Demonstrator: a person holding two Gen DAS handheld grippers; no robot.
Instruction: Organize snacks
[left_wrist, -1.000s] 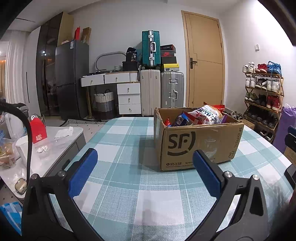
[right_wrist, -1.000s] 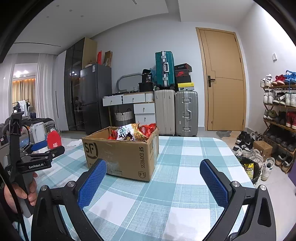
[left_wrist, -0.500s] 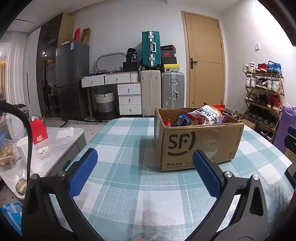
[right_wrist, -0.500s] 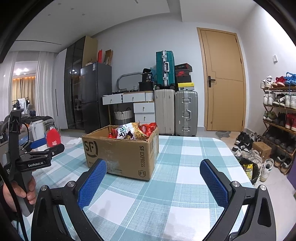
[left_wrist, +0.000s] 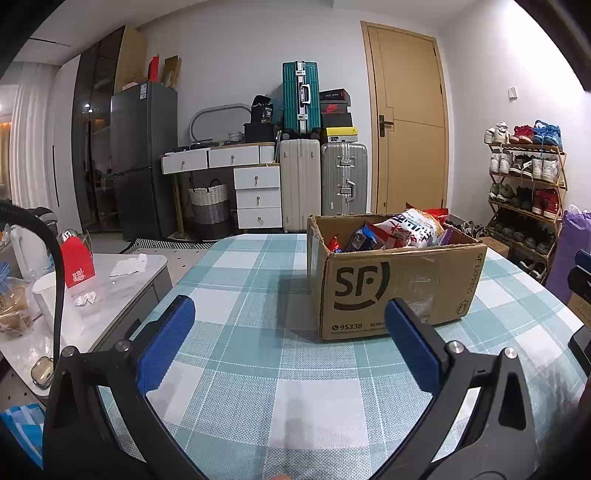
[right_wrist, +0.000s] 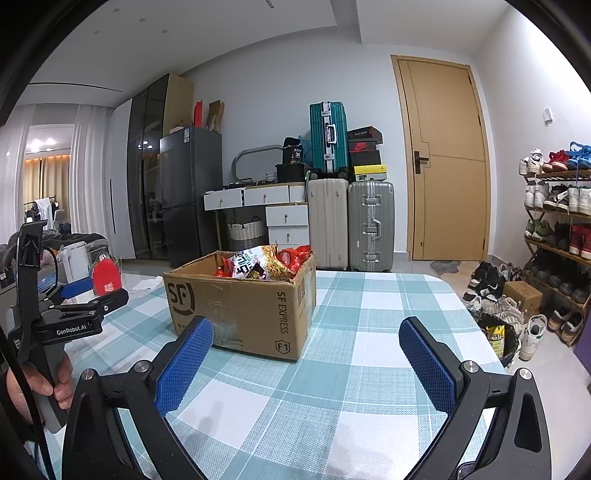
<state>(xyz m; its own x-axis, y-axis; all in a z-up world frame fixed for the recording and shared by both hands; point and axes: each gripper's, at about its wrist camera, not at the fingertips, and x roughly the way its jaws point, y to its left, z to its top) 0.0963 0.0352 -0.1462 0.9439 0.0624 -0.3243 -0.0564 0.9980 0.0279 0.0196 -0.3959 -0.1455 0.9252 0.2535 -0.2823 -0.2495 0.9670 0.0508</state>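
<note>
A brown cardboard box (left_wrist: 399, 291) printed "SF" stands on the teal checked table (left_wrist: 258, 288), holding several snack bags (left_wrist: 410, 230). My left gripper (left_wrist: 290, 332) is open and empty, low over the table, short of the box's front left. In the right wrist view the same box (right_wrist: 240, 306) with snack bags (right_wrist: 258, 262) sits ahead and left. My right gripper (right_wrist: 306, 354) is open, empty, near the box's right front corner. The left gripper's body (right_wrist: 70, 306) shows at the left edge, held by a hand (right_wrist: 55, 384).
A low white side table (left_wrist: 92, 291) with a red carton (left_wrist: 77, 262), cups and tissues stands left of the table. Suitcases (left_wrist: 321, 177), drawers, a fridge and a door line the far wall. A shoe rack (left_wrist: 524, 184) and a bin (right_wrist: 496, 336) are at the right.
</note>
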